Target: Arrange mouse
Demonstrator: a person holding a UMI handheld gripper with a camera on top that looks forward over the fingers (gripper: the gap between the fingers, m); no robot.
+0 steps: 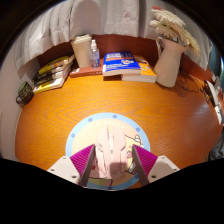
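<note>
- Gripper [112,163] hovers low over the wooden table [50,125], its fingers spread apart, the magenta pads [84,160] facing inward with a clear gap between them.
- Between the fingers sits a pale shape on the round mouse mat [95,127]; it could be the mouse [112,165], but it is hard to make out and partly hidden by the fingers, and contact cannot be told.
- Mat's near edge is cut off behind the fingers.
- Beyond the mat lie stacked books [122,66] with blue covers, near the table's far edge.
- Beside them stands a small bottle [94,52] next to a tan box [82,50].
- Off to one side, a white vase [168,62] holds dried stems.
- More books [50,74] lie at the other side.
</note>
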